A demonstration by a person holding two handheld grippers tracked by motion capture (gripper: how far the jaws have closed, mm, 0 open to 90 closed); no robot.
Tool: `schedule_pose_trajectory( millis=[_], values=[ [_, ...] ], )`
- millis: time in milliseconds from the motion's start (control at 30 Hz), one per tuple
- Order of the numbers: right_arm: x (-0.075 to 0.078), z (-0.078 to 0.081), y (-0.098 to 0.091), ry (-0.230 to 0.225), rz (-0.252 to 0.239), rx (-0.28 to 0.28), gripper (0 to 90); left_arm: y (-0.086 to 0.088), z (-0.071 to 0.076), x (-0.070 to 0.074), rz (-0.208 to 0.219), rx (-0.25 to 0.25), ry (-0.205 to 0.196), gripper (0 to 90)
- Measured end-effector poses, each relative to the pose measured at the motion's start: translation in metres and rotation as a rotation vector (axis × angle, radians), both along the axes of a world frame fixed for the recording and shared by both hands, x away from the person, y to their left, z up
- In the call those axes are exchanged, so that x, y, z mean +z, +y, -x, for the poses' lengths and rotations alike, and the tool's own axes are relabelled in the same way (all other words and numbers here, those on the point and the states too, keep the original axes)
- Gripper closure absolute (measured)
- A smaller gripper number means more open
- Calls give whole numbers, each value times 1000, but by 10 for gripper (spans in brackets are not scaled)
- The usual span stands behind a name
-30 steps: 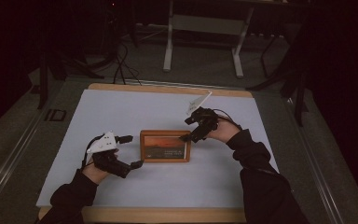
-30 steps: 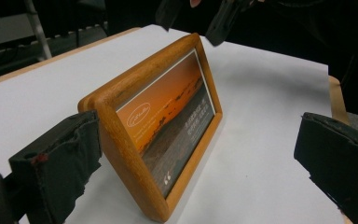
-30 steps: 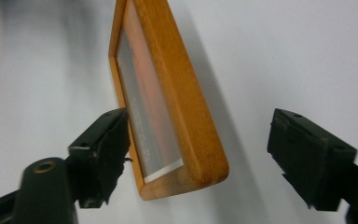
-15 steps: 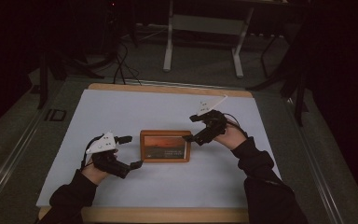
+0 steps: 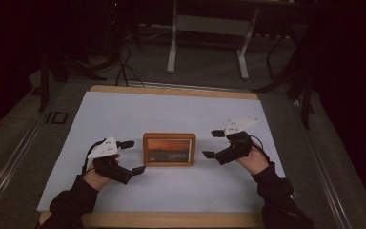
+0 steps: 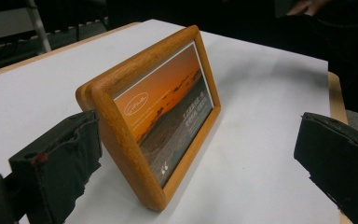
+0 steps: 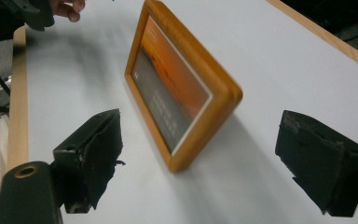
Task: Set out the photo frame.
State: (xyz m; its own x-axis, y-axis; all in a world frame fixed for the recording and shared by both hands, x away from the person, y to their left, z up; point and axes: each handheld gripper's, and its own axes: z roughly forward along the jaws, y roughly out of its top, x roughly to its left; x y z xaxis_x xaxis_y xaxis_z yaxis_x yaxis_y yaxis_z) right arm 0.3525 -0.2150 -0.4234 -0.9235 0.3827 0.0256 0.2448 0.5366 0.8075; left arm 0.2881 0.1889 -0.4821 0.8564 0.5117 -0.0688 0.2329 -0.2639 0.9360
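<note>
High view: a wooden picture frame (image 5: 169, 149) stands on the white surface (image 5: 124, 114), about midway between the 2 grippers.
Frame, position: upright on its long edge, leaning slightly back, its picture side facing the person; the print shows an orange sunset over a dark lower band with small pale lettering.
Left gripper (image 5: 133, 156): held in the person's left hand (image 5: 97, 177), just left of the frame, jaws spread wide and pointing toward the frame's left end; nothing is between the pads.
Left gripper view: the frame (image 6: 154, 116) fills the middle, seen from its left end; the left-hand jaw sits very near the frame's rounded corner, though contact cannot be told, and the right-hand jaw stands well apart from the frame over bare surface (image 6: 261, 140).
Right gripper (image 5: 211, 144): held in the person's right hand (image 5: 253, 160), near the frame's right end, apart from it, released; its jaws have just been opening and nothing is between them.
Right gripper view: the frame (image 7: 177, 88) stands ahead between the 2 black jaws, both clear of the wood; the picture is somewhat blurred. The other hand shows at the top left corner.
Surface edge: a light wood border (image 5: 171, 90) runs round the white sheet.
Beyond the surface: a dark floor with the legs of a metal stand (image 5: 209, 47).
</note>
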Motion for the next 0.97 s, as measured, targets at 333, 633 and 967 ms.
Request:
schedule_pose_trajectory(
  millis=[333,633,967],
  values=[
    [-31,29,-16,19,-32,-47,146,2,3,-3,-4,1,9,13],
    [-55,48,-24,35,-81,-88,147,3,4,-6,-15,-1,12,13],
    [-68,56,-29,16,-77,-116,147,1,5,-7,-27,-4,1,13]
  ],
)
